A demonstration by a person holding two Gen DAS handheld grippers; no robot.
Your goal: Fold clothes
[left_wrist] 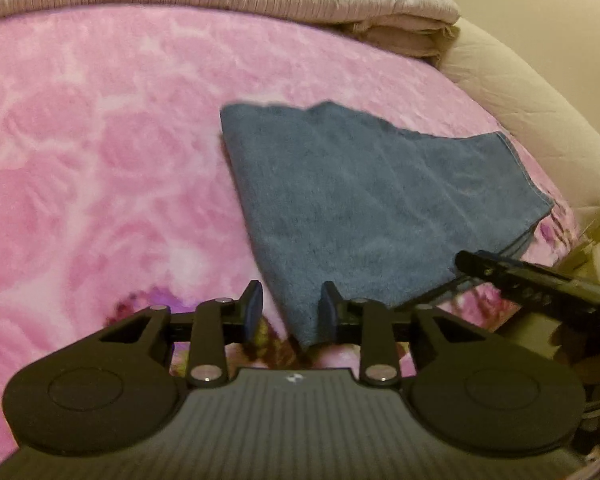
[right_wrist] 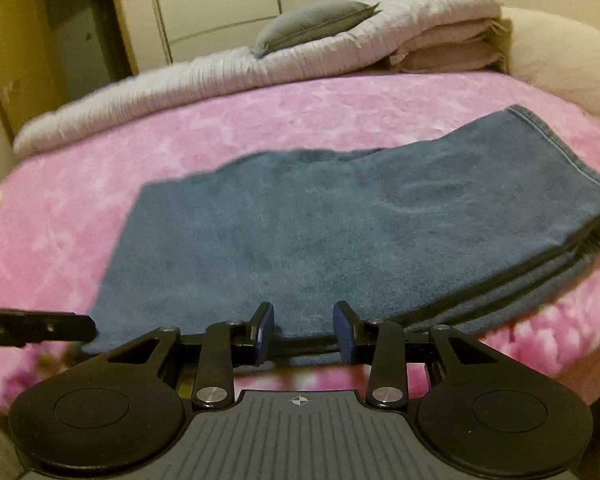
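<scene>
One folded blue terry towel (right_wrist: 340, 232) is lying on the pink fleece blanket (left_wrist: 100, 160), right of centre. Two grippers: left gripper (left_wrist: 290, 312) and right gripper (right_wrist: 305, 330) are hovering part-open at its near edge, gripping nothing.

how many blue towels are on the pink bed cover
1: a folded blue towel on the pink bed cover, just ahead of both grippers. Nothing else blue shows, though something could be hidden outside the views.
</scene>
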